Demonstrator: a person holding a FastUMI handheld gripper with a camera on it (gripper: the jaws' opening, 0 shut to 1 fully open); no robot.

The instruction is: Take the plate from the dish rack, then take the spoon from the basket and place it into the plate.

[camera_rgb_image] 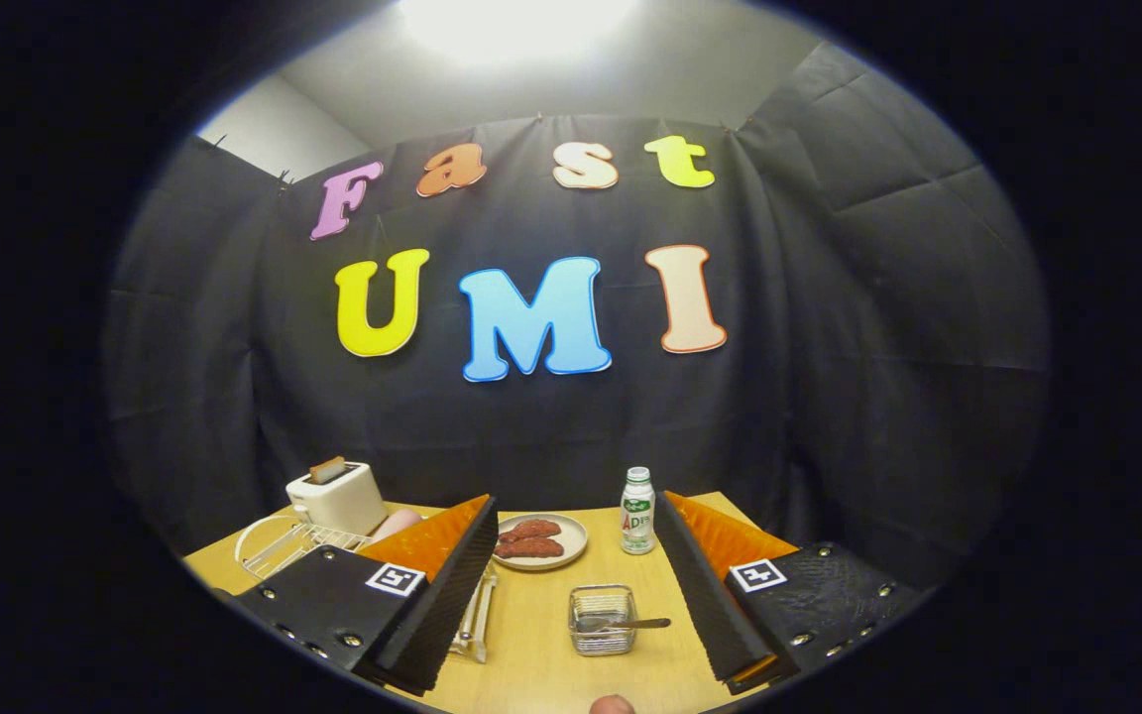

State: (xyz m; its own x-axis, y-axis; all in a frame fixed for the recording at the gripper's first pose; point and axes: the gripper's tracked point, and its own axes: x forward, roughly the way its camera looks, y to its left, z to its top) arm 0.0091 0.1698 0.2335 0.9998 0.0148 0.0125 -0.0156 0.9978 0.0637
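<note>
Your gripper (576,585) hangs above the near part of the table (531,664) with its fingers spread wide and nothing between them but air. The basket (603,619) sits on the table between the fingers, toward the near edge, with the spoon (630,624) lying in it, handle poking out to the right. The dish rack (284,545) stands at the left edge, partly behind your left finger; a pink plate (398,523) shows just beyond it. A toaster (336,496) stands at the far left corner. Toward the far edge sit a plate of food (541,542) and a bottle (637,512).
</note>
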